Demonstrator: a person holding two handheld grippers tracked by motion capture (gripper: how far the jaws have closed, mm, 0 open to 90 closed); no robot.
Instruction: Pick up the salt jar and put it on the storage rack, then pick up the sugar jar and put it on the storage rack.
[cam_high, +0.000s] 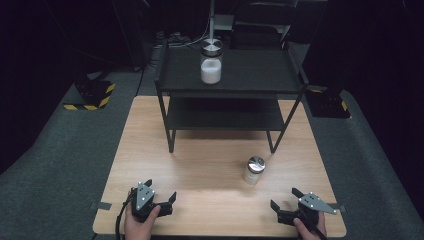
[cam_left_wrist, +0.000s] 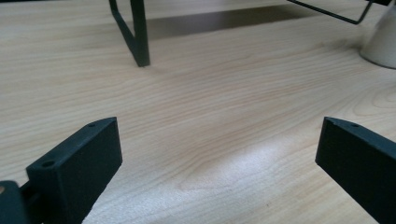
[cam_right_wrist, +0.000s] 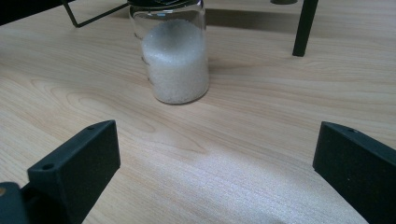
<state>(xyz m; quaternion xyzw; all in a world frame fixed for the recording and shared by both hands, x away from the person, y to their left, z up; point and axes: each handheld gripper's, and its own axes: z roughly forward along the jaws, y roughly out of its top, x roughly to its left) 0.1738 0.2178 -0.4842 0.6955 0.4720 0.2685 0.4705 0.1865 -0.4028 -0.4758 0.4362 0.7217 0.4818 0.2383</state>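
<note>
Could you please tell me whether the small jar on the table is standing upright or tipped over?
Upright: the small jar stands on its base on the table, lid on top, white grains settled level inside.

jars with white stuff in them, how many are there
2. One jar stands on the top shelf of the black rack. A smaller jar stands on the wooden table in front of the rack, ahead of the right gripper. None seems hidden.

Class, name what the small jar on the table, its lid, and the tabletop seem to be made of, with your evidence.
Small jar: clear glass, probably; white grains show through its glossy wall. Lid: likely brushed metal, silvery sheen. Tabletop: light wood or wood-look laminate; visible grain, matte.
</note>
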